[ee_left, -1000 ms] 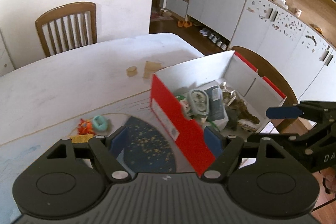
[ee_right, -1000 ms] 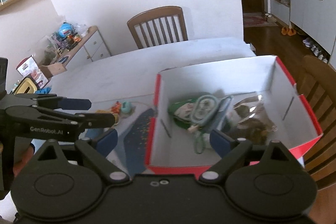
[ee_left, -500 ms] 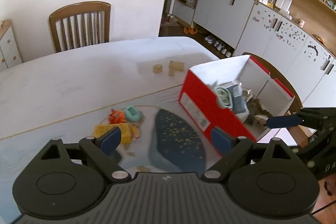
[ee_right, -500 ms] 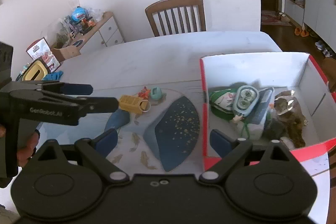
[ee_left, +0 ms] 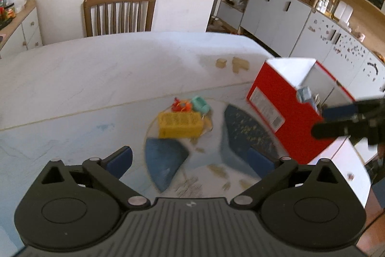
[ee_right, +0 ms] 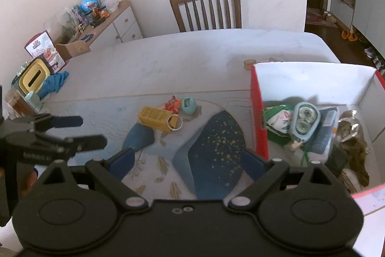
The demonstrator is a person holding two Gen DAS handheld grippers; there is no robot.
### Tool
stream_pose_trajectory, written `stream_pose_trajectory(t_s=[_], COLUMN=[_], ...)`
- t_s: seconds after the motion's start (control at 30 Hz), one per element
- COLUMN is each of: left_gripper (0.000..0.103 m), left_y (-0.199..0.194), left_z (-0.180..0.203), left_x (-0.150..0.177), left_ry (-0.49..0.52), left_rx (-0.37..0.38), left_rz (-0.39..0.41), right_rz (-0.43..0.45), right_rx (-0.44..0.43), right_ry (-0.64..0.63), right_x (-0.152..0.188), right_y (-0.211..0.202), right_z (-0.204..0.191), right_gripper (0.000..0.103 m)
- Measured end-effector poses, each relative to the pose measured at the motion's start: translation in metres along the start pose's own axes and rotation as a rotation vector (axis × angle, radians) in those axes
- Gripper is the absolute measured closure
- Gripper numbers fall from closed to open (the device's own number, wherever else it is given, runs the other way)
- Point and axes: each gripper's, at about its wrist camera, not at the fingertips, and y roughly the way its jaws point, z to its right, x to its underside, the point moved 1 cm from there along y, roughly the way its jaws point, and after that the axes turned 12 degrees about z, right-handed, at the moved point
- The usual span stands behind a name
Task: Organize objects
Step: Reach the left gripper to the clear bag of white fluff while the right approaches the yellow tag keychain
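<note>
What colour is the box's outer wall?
Red, with white inside; the box shows it best in the left wrist view.

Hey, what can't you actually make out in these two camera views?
- Left wrist view: red box contents, mostly hidden behind its near wall.
- Left wrist view: orange toy, blurred, too small to identify.
- Right wrist view: box's right end, cut off by the picture edge.

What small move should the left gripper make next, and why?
Probably move forward and down to the yellow box. The left gripper is empty, its jaws are opening, and the yellow box lies straight ahead on the table, outside the red box, where other things already lie.
</note>
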Motion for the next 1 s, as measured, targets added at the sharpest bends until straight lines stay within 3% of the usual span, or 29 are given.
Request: stream_pose_trajectory(t_s=[0.6, 0.73, 1.0], left_gripper=[0.0, 0.0, 0.0], left_y=[0.001, 0.006, 0.013], left_z=[0.0, 0.008, 0.006], left_x=[0.075, 0.088, 0.099], left_ry=[0.072, 0.118, 0.117], left_rx=[0.013, -0.011, -0.055], left_rz=[-0.058, -0.069, -0.076], right_rz=[-0.08, -0.102, -0.159], right_rx=[-0.026, -0.032, -0.019], right_ry=[-0.077, -0.112, -0.166], right_x=[-0.009, -0.011, -0.011], right_y=[0.079, 0.101, 0.137], right_z=[-0.034, -0.044, -0.051], right_gripper=[0.009, 0.009, 0.01])
